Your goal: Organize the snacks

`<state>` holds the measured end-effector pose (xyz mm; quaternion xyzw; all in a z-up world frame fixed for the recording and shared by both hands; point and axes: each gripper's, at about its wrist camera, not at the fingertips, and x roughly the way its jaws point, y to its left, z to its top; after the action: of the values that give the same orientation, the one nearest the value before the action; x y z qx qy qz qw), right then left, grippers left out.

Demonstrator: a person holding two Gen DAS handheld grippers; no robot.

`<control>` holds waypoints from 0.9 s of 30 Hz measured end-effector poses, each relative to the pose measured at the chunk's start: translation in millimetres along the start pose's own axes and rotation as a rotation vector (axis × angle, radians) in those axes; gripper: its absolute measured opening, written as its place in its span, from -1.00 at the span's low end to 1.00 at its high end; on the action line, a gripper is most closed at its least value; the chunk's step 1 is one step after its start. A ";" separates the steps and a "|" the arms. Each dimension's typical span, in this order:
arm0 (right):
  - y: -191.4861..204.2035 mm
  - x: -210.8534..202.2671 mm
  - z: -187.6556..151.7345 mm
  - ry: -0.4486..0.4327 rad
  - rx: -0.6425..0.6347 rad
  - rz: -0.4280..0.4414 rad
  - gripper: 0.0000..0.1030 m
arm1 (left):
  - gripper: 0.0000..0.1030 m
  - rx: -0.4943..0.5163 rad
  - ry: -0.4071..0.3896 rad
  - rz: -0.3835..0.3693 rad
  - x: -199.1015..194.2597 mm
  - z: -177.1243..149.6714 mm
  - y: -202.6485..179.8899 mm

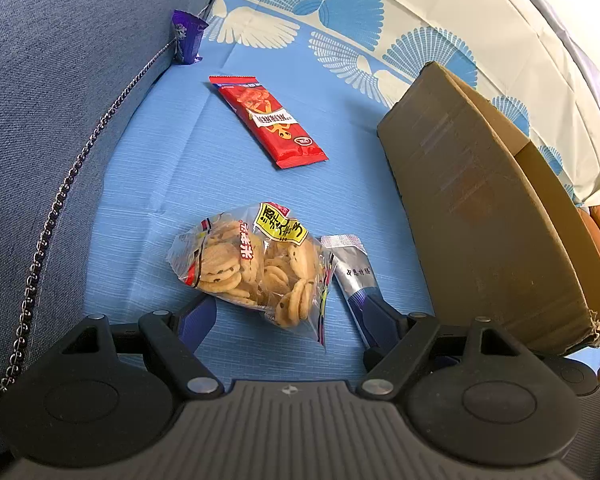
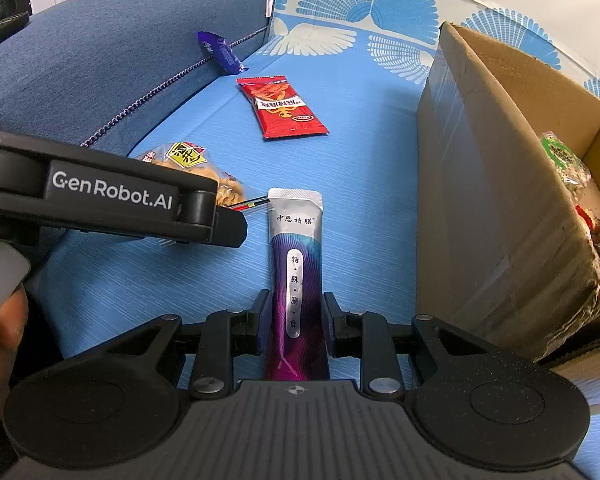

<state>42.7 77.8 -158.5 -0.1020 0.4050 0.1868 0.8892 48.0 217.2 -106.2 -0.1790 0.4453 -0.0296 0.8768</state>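
A clear bag of small cookies (image 1: 256,264) lies on the blue sheet between the wide-apart fingers of my left gripper (image 1: 288,314), which is open and not pressing on it. In the right wrist view that gripper (image 2: 232,228) shows from the side, over the cookie bag (image 2: 188,160). A silver and purple sachet (image 2: 298,272) lies lengthwise between the pads of my right gripper (image 2: 296,322), which is shut on its lower half. The sachet's top (image 1: 350,264) lies just right of the cookies. Farther off lie a red snack packet (image 1: 266,120) (image 2: 284,108) and a small purple packet (image 1: 186,36) (image 2: 220,52).
An open cardboard box (image 1: 480,220) (image 2: 480,200) stands on the right, with several packets inside, one of them green (image 2: 560,156). A dark blue cushion (image 1: 60,80) with a chain trim borders the left. A person's hand (image 2: 0,340) holds the left gripper.
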 end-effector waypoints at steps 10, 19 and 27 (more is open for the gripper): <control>0.2 0.2 -1.1 0.000 0.000 -0.001 -0.49 | 0.58 0.001 -0.001 0.002 0.1 -0.3 -0.4; -0.6 -6.8 2.8 -0.041 0.013 0.003 -0.75 | -0.07 0.016 -0.009 0.004 -0.7 -0.4 -1.1; -5.8 -13.4 7.5 -0.078 0.040 0.004 -0.83 | -0.48 -0.011 -0.122 0.006 -18.7 0.5 3.2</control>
<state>42.2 71.7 -143.2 -0.0762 0.3738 0.1841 0.9059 36.8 224.2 -92.7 -0.1843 0.3916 -0.0137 0.9014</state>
